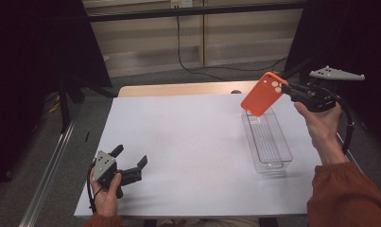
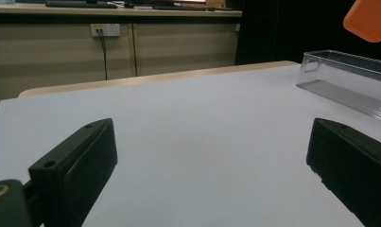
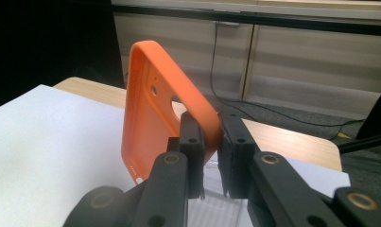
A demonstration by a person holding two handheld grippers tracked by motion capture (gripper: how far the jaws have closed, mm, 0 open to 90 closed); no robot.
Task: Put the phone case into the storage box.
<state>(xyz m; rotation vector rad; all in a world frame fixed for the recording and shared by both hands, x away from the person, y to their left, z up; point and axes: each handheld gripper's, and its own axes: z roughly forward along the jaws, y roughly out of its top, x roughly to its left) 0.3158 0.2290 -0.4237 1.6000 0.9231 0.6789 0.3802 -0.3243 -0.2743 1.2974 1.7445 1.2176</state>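
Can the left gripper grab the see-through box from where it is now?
Probably yes. The left gripper sits open on the white table, and nothing lies between it and the clear box. It would need to travel across, though, and the orange phone case hangs above the box's far end.

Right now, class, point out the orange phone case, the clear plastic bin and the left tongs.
orange phone case [image 1: 260, 97], high view, middle of its back.
clear plastic bin [image 1: 283, 150], high view, right wall.
left tongs [image 1: 131, 163], high view, gap between its open tips.

The tongs [image 3: 211, 142] pinch an orange phone case's [image 3: 150, 118] edge above a clear bin [image 3: 216, 210].
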